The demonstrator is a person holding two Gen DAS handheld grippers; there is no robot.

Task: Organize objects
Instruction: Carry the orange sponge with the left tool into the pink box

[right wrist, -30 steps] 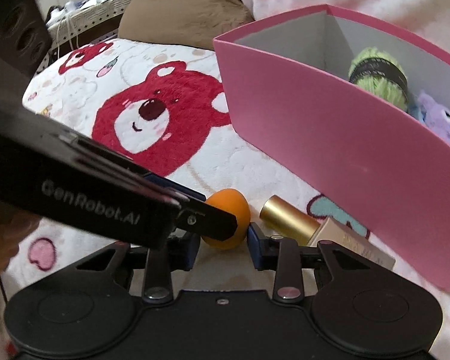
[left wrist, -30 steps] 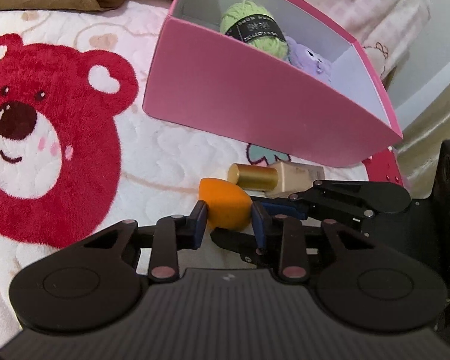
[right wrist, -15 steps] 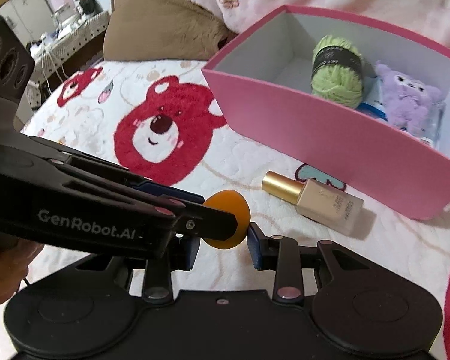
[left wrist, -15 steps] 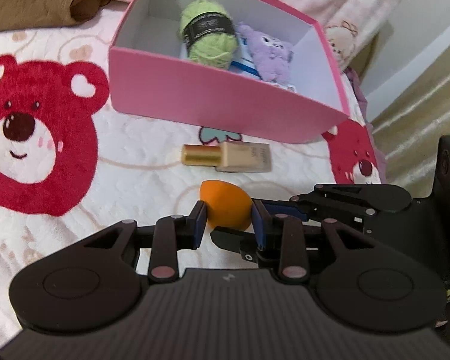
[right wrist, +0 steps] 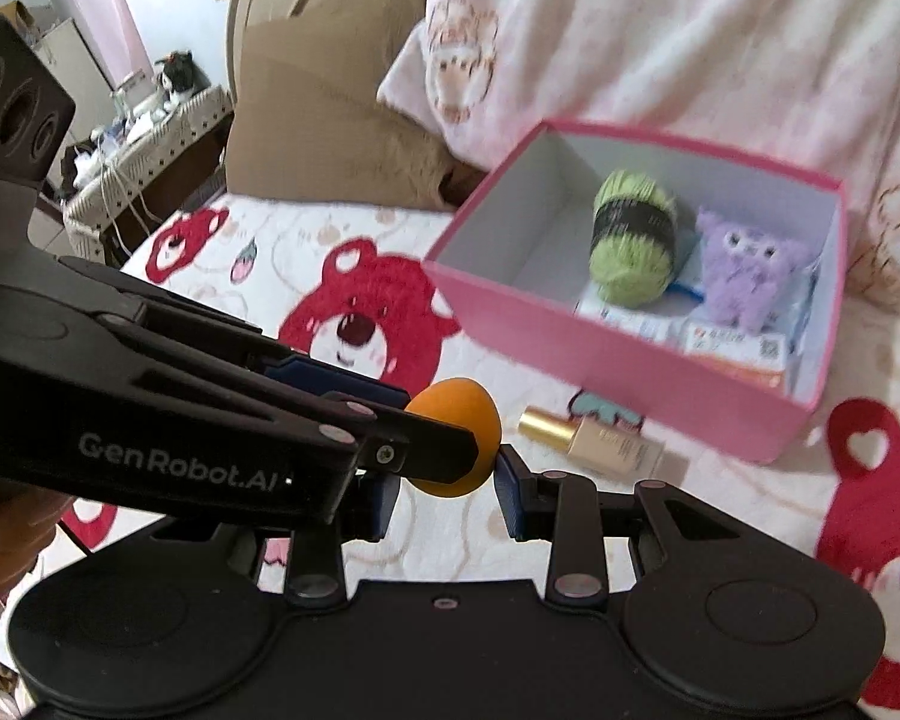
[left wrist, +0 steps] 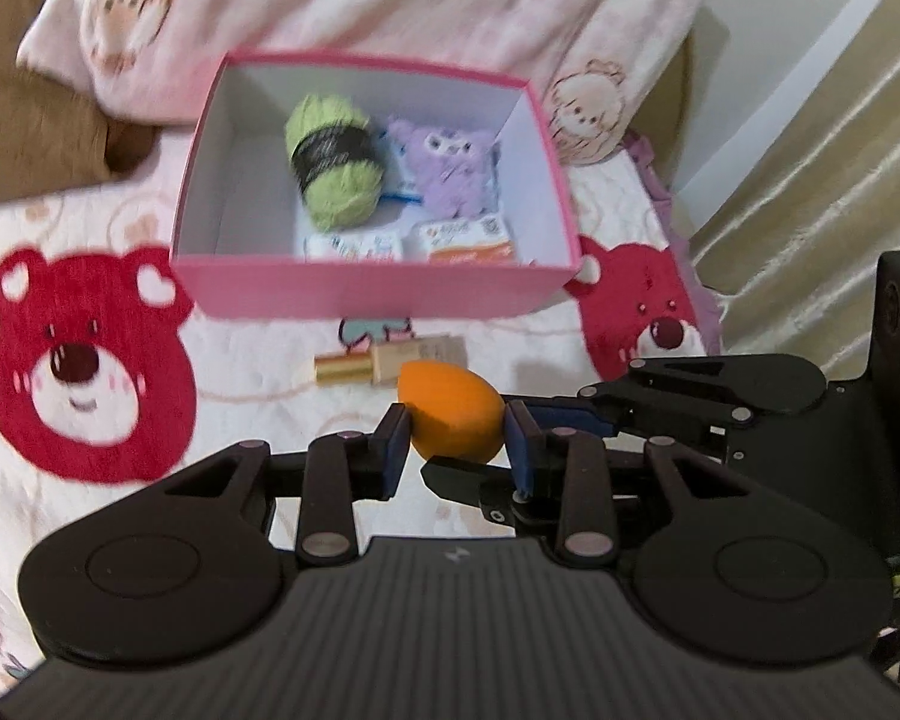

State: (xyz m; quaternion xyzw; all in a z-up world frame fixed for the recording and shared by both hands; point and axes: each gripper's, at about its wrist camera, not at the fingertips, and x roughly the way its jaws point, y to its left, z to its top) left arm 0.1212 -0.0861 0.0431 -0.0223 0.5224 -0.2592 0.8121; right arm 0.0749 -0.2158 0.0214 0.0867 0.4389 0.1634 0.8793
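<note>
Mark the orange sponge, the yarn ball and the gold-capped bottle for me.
orange sponge [left wrist: 453,414], left wrist view, middle of its rounded body.
yarn ball [right wrist: 633,240], right wrist view, on its dark paper band.
gold-capped bottle [right wrist: 621,455], right wrist view, on its beige body.

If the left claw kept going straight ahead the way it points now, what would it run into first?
The left claw already grips the orange sponge. Straight ahead lies the foundation bottle on the bedspread, then the pink box. Since the claw looks raised, it might pass over the bottle; depth is unclear.
</note>
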